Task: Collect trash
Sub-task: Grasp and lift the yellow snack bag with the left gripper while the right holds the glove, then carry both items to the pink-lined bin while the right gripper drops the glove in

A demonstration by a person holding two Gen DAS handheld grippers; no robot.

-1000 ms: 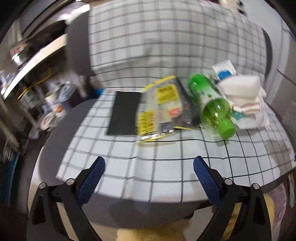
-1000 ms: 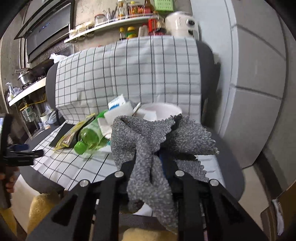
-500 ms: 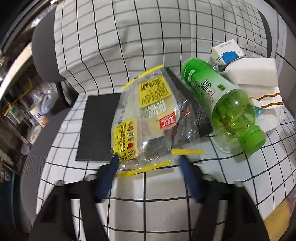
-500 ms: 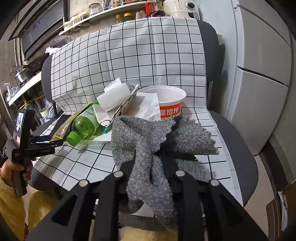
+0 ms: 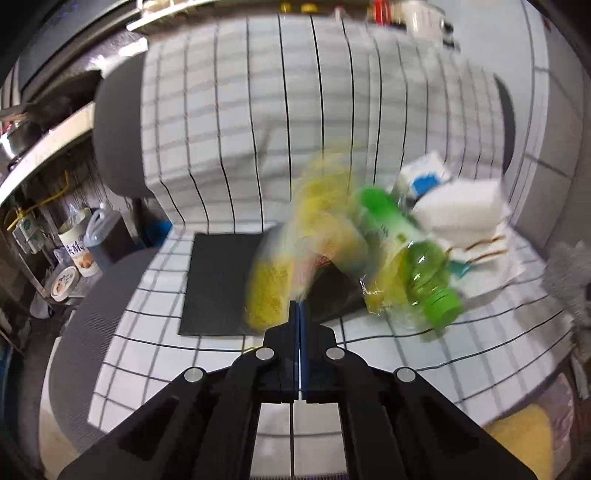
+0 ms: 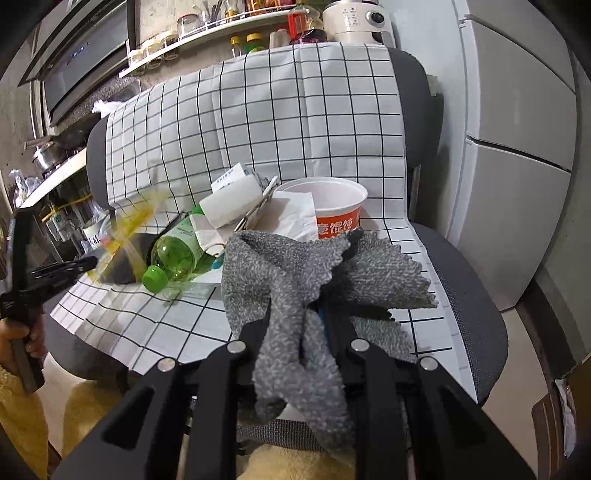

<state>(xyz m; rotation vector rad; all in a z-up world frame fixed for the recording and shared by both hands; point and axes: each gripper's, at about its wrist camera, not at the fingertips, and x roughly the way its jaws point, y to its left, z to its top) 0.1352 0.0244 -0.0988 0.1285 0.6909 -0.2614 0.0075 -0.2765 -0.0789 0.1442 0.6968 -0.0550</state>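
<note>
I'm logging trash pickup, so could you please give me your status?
Left gripper shut on yellow wrapper. Right gripper holding grey cloth. Green bottle alongside wrapper.

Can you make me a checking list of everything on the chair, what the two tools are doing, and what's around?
Surface: office chair covered by a checked cloth.
Job's things: blurred yellow-and-clear wrapper lifted off the seat; green bottle lying on its side; noodle cup upright; white tissues; small carton; white block.
Clutter: black mat flat on the seat.
Tools: left tool shut, pinching the wrapper's edge; right tool closed on a grey cloth.
Cables: nothing seen.
Surroundings: kitchen shelf with jars, fridge, a person's hand holding the left tool's handle.
</note>
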